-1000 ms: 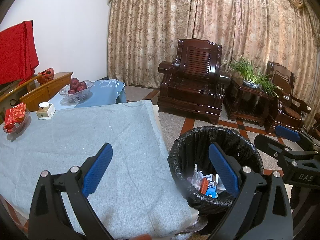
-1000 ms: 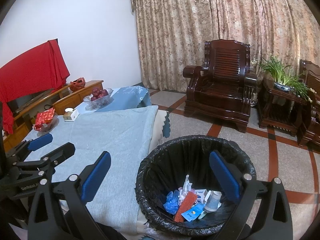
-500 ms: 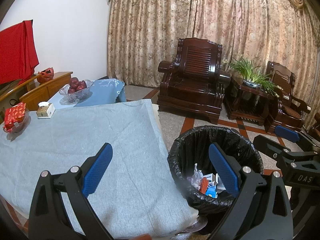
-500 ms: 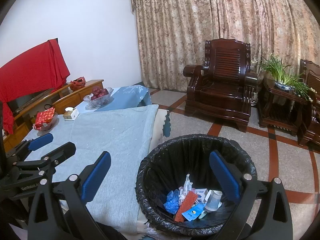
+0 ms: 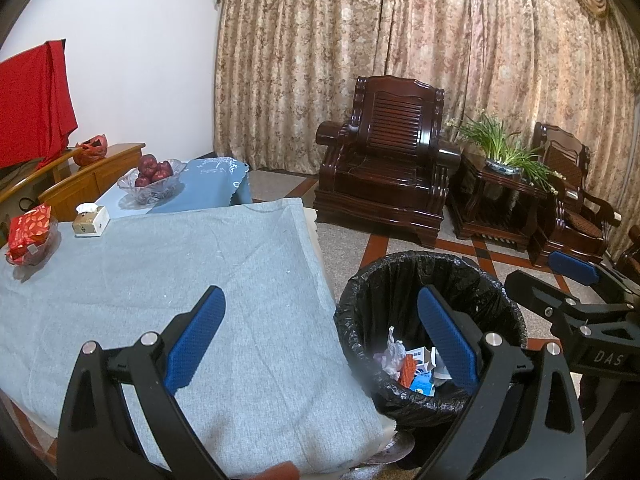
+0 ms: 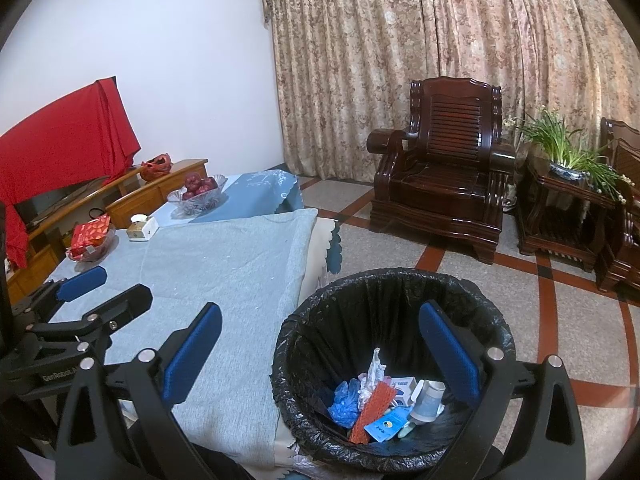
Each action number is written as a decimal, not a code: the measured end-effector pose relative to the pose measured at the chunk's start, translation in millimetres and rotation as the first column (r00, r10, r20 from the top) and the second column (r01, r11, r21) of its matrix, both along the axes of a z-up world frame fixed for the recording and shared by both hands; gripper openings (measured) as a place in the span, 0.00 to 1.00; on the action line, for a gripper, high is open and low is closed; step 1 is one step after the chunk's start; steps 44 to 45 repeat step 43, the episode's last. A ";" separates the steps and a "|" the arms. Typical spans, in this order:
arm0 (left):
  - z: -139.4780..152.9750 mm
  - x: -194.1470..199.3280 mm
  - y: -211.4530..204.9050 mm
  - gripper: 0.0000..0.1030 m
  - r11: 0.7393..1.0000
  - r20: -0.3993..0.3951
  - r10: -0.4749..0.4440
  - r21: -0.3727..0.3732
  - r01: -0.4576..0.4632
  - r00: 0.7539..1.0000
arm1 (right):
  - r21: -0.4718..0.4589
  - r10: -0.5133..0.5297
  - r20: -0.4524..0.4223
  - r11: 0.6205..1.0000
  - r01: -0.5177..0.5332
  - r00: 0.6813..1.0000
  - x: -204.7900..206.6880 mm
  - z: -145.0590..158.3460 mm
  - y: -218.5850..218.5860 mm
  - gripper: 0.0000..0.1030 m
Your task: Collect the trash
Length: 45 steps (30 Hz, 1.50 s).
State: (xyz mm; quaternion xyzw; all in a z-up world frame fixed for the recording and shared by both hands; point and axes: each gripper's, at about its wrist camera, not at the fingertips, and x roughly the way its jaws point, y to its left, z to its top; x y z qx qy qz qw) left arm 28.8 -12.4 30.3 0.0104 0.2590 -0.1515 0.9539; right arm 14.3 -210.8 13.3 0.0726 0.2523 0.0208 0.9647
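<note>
A trash bin with a black liner [image 6: 400,284] [image 5: 404,276] stands on the floor beside the table's right edge. Inside lies trash: a red wrapper [image 6: 372,406], a blue bag [image 6: 344,396], a white bottle [image 6: 426,398], crumpled plastic and small cartons [image 5: 418,372]. My left gripper [image 5: 320,332] is open and empty, above the table's near right corner and the bin's rim. My right gripper [image 6: 320,348] is open and empty above the bin's left side. Each gripper also shows in the other view, the right gripper [image 5: 560,280] and the left gripper [image 6: 92,292].
The table carries a grey-blue cloth [image 5: 180,272], a red packet in a glass dish [image 5: 30,232], a small tissue box [image 5: 90,220] and a glass bowl of apples [image 5: 152,176]. A wooden sideboard [image 5: 92,172] stands at the left. Dark wooden armchairs [image 5: 392,160] and a plant stand [image 5: 500,196] stand beyond.
Both views have shifted only slightly. Both grippers stay open and empty, and the trash in the bin has not moved.
</note>
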 end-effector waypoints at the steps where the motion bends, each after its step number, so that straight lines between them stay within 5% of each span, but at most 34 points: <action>1: -0.3 -0.3 -0.5 0.92 1.000 0.000 0.000 0.000 0.000 1.000 | 0.000 0.000 -0.001 1.000 0.000 1.000 0.5 0.4 0.6 0.94; 45: -3.7 -0.2 2.5 0.92 1.000 -0.013 -0.002 -0.003 0.002 1.000 | 0.001 -0.002 -0.003 1.000 0.002 1.000 -0.1 0.1 -0.6 0.94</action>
